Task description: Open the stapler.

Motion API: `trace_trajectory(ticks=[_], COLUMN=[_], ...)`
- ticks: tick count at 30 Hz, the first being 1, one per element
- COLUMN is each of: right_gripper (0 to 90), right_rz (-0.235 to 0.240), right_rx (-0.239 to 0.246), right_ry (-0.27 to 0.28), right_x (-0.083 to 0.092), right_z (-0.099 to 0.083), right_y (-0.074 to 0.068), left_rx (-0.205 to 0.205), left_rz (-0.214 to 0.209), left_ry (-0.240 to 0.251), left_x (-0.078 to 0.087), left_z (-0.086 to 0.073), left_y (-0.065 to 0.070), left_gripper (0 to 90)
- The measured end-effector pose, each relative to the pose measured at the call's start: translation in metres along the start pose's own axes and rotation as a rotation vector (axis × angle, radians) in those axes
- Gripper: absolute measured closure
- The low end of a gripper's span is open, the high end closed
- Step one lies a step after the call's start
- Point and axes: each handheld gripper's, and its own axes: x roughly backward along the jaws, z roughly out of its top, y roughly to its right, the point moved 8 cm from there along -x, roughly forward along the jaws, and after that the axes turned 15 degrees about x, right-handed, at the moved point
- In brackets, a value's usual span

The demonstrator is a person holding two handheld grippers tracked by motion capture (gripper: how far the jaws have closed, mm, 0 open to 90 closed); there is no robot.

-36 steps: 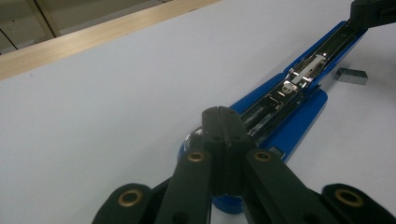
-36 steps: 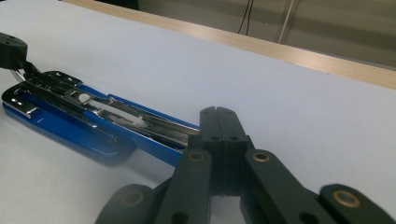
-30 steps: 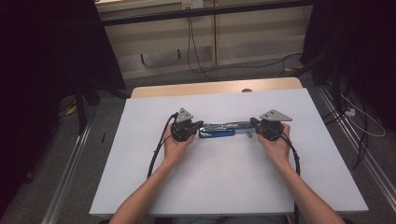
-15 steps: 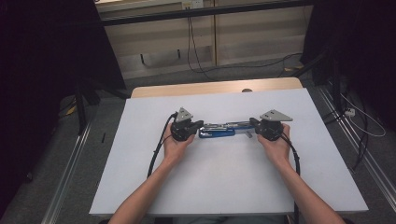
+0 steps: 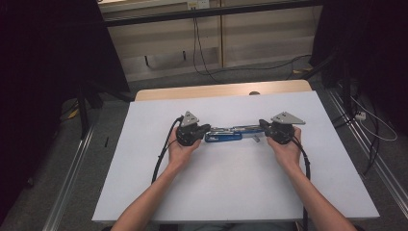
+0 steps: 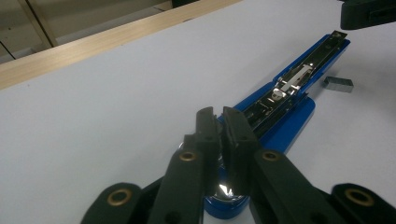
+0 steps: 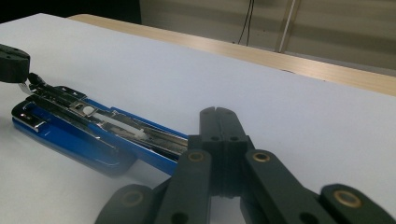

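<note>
High view: blue stapler (image 5: pixel 226 133) lies swung open mid counter (image 5: pixel 144 192), left gripper (image 5: pixel 204 130) at one end, right gripper (image 5: pixel 263 126) at other. Looks like reload job, barely halfway.

Left gripper view: fingers (image 6: pixel 236 140) just cracked apart, narrow gap, over stapler's near end; can't tell if pinching anything. Staple strip (image 6: pixel 338 84) loose beside open magazine, not loaded yet.

Right gripper view: fingers (image 7: pixel 219 126) pressed together, nothing between. Loading and closing left.

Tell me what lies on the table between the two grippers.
An opened blue stapler spans the gap between the left gripper and right gripper, with a small staple strip beside it, seen in the left gripper view.
</note>
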Motion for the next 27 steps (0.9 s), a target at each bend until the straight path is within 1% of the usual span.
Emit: trace_trajectory(ticks=[1, 3, 5, 7, 11, 13, 14, 15, 16, 17, 19, 21, 22, 24, 25, 27], right_gripper=[90.0, 90.0, 87.2, 85.0, 78.2, 72.1, 71.2, 69.5, 65.5, 62.5, 60.6, 53.4, 48.1, 37.0, 32.9, 25.0], right_rz=[0.002, 0.005, 0.006, 0.01, 0.012, 0.022, 0.02, 0.022, 0.025, 0.024, 0.025, 0.026, 0.025, 0.019, 0.017, 0.011], right_rx=[-0.002, -0.004, -0.008, -0.007, -0.014, -0.02, -0.019, -0.021, -0.024, -0.025, -0.023, -0.026, -0.027, -0.027, -0.03, -0.037], right_ry=[0.001, 0.003, 0.007, 0.013, 0.016, 0.022, 0.02, 0.018, 0.019, 0.02, 0.017, 0.02, 0.022, 0.024, 0.029, 0.04], right_x=[0.0, 0.0, 0.001, 0.001, 0.002, 0.003, 0.002, 0.002, 0.002, 0.002, 0.002, 0.002, 0.002, 0.002, 0.002, 0.004], right_z=[0.0, 0.0, 0.001, 0.002, 0.003, 0.004, 0.004, 0.004, 0.004, 0.004, 0.004, 0.004, 0.005, 0.006, 0.007, 0.008], right_y=[0.0, 0.0, 0.0, -0.001, -0.002, -0.002, -0.002, -0.003, -0.003, -0.003, -0.004, -0.004, -0.005, -0.004, -0.004, -0.003], left_rx=[-0.003, 0.003, 0.009, 0.028, 0.05, 0.059, 0.061, 0.051, 0.051, 0.053, 0.056, 0.061, 0.062, 0.052, 0.049, 0.06], left_rz=[0.002, -0.005, 0.002, 0.0, 0.015, 0.026, 0.024, 0.028, 0.029, 0.032, 0.045, 0.048, 0.048, 0.061, 0.071, 0.075], left_ry=[0.004, 0.013, 0.02, 0.024, 0.031, 0.041, 0.044, 0.043, 0.046, 0.048, 0.047, 0.044, 0.039, 0.034, 0.035, 0.035], left_x=[0.001, 0.002, 0.004, 0.004, 0.007, 0.008, 0.009, 0.01, 0.01, 0.011, 0.011, 0.009, 0.009, 0.009, 0.01, 0.01], left_z=[0.001, 0.003, 0.004, 0.005, 0.006, 0.007, 0.008, 0.008, 0.009, 0.009, 0.009, 0.008, 0.008, 0.007, 0.007, 0.008], left_y=[0.0, 0.001, 0.0, -0.001, -0.006, -0.008, -0.008, -0.009, -0.009, -0.01, -0.012, -0.013, -0.013, -0.013, -0.013, -0.012], left_gripper=[83.7, 81.8, 77.9, 73.4, 59.9, 53.5, 51.5, 50.7, 49.8, 47.4, 39.5, 32.5, 29.0, 22.6, 19.6, 11.0])
